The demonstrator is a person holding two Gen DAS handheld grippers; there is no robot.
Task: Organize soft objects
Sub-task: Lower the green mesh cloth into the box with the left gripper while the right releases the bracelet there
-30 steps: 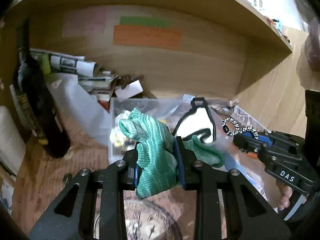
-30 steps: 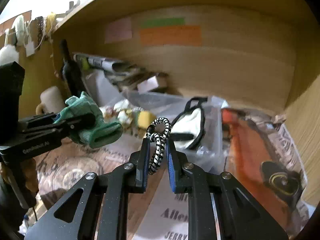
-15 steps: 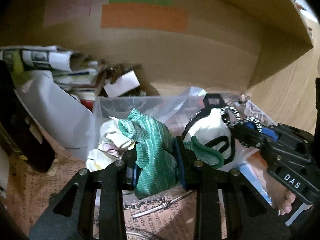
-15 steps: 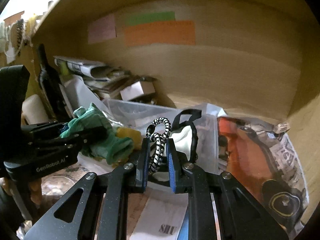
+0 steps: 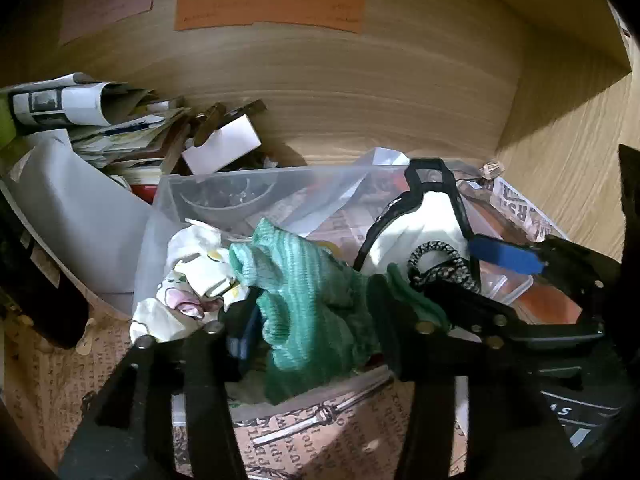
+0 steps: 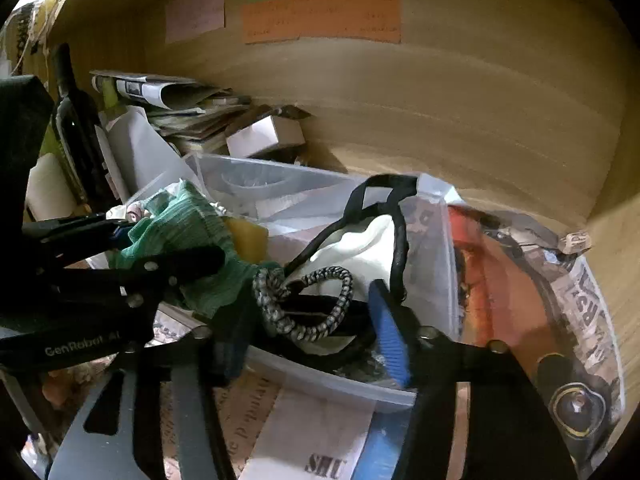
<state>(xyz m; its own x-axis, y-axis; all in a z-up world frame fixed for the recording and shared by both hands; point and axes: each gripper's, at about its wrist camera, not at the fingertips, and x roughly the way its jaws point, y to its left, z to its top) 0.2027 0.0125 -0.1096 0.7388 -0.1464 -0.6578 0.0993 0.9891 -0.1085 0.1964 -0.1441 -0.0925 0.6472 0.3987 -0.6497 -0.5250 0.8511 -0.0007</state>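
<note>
My left gripper (image 5: 316, 320) has its jaws spread apart, and the green knit cloth (image 5: 308, 300) lies loose between them over the near rim of the clear plastic bin (image 5: 240, 188). My right gripper (image 6: 312, 320) is open too; the black-and-white hair tie (image 6: 304, 304) lies between its fingers, on the white pouch with black straps (image 6: 360, 248) inside the bin. A white patterned cloth (image 5: 192, 280) also lies in the bin. The right gripper shows in the left wrist view (image 5: 472, 268), the left gripper in the right wrist view (image 6: 132, 248).
The bin sits in a wooden shelf nook with coloured notes (image 5: 268, 0) on the back wall. A dark bottle (image 6: 76, 128), stacked papers (image 5: 100, 120) and a white box (image 5: 222, 148) stand at the left. An orange magazine (image 6: 512, 280) lies to the right.
Both grippers moved forward over the bin and opened. The green cloth and the hair tie are released and now rest at the bin.
</note>
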